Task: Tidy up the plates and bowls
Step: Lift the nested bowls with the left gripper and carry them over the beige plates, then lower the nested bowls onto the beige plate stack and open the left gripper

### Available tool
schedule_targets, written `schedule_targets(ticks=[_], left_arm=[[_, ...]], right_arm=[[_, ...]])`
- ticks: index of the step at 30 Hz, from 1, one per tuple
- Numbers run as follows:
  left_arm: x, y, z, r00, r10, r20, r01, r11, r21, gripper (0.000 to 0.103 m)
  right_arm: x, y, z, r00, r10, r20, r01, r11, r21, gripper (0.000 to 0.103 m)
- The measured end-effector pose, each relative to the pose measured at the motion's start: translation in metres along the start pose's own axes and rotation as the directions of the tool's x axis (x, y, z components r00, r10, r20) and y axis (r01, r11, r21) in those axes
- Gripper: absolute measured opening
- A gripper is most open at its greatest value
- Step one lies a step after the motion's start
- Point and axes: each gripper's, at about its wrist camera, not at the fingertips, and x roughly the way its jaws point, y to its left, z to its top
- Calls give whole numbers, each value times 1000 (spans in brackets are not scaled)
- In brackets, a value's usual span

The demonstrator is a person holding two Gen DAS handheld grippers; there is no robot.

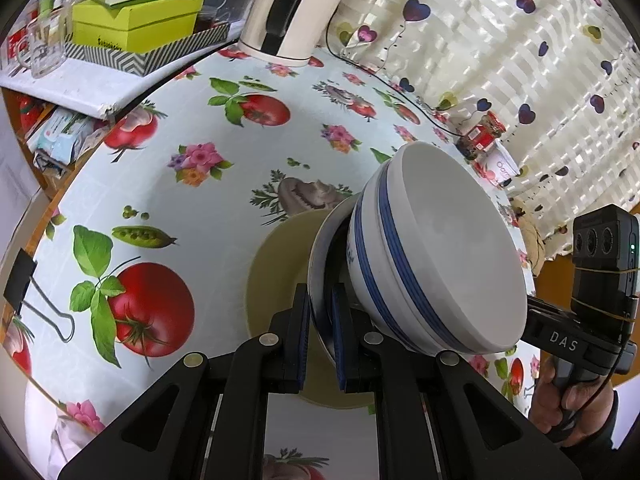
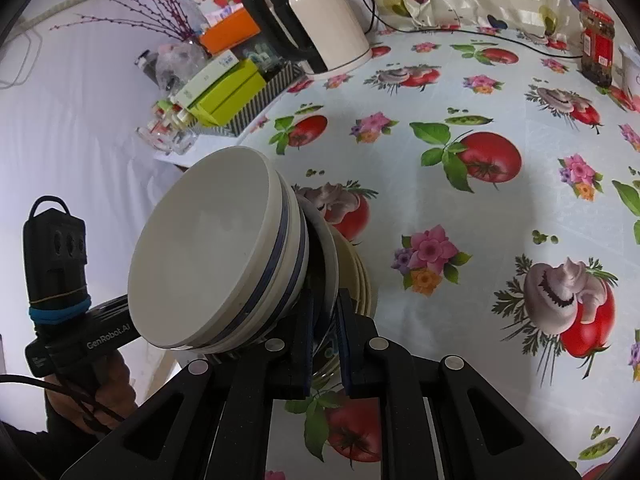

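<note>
A white plate [image 1: 318,276] carries stacked white bowls with blue bands [image 1: 444,248]. My left gripper [image 1: 320,340] is shut on one side of the plate's rim, and my right gripper [image 2: 326,340] is shut on the opposite side [image 2: 330,256]. The bowls [image 2: 212,256] sit nested on the plate, seen tilted in both views. A cream plate [image 1: 276,276] lies below on the tablecloth, and several stacked cream plates [image 2: 360,276] show behind the held plate in the right wrist view. Each view also shows the other gripper's handle and hand.
A white electric kettle [image 2: 320,20] with a black cord stands at the table's back. Green boxes [image 1: 136,20] in a striped tray and glassware sit on a side shelf. A jar [image 2: 598,48] and a paper cup [image 1: 504,164] stand near the curtain. A binder clip [image 1: 36,296] holds the tablecloth edge.
</note>
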Motion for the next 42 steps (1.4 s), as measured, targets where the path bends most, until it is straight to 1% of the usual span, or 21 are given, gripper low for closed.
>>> schedule_targets(ticks=[9,20,27,28,32,34,38,40,42], left_arm=[[6,10,-3,1000,1,-13,-2,1000,-25,10],[7,13,-1,1000,-8,-8,8,1000,-25,11],[5,12,-2,1000,-2,-1,2,1000,-15,13],[5,12,-2,1000,0,-1,0,1000,-16,15],[4,13,-3,1000,-1,-2,1,1000,-20,17],[4,13,-3,1000,1,-1,-1,1000,-19,18],[1,14,-6,1000,4,3,-4,1000,-18,19],[-3,15,-8,1000,14,14,-14,1000,-12,22],[-6,15,-9,1000,21,21,-21,1000,-12,22]], right_arm=[[14,1,1,999,-4,-37,4,1000,1,11],[19,2,5,999,-12,-44,12,1000,-9,12],[19,3,4,999,-17,-46,17,1000,-13,13],[19,3,4,999,-24,-46,24,1000,-15,14],[18,2,4,997,-53,-49,52,998,-17,25],[17,1,2,997,-63,-49,62,998,-19,28],[12,1,-1,997,-71,-42,70,997,-24,31],[7,0,-3,997,-72,-34,71,997,-25,32],[3,1,-4,997,-78,-24,77,997,-32,34]])
